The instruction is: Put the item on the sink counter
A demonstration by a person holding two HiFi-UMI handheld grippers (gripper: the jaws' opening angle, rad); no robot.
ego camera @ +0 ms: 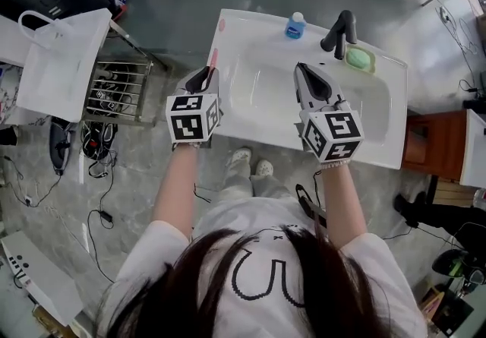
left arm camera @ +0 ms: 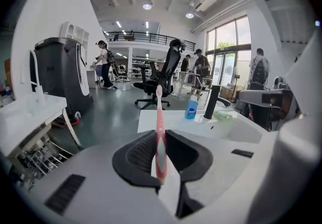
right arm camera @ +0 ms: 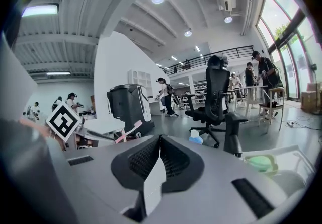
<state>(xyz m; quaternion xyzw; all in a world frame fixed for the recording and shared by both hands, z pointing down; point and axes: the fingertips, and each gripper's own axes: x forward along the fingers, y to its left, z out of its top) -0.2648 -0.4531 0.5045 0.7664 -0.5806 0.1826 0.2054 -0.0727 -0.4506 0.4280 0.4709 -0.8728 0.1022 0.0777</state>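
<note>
The left gripper (left arm camera: 160,140) pinches the pink toothbrush (left arm camera: 159,109) low on its handle, while the right gripper (right arm camera: 160,138) is closed and empty. It looks like light, stiff, slick plastic to me, liable to pivot in the pinch.

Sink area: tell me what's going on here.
A person stands at a white sink with a tool in each hand. The left tool is shut on a pink toothbrush, held at the sink's left edge and not yet set down. The right tool is shut and empty above the basin. A blue bottle, a black tap and green soap sit along the back.
</note>
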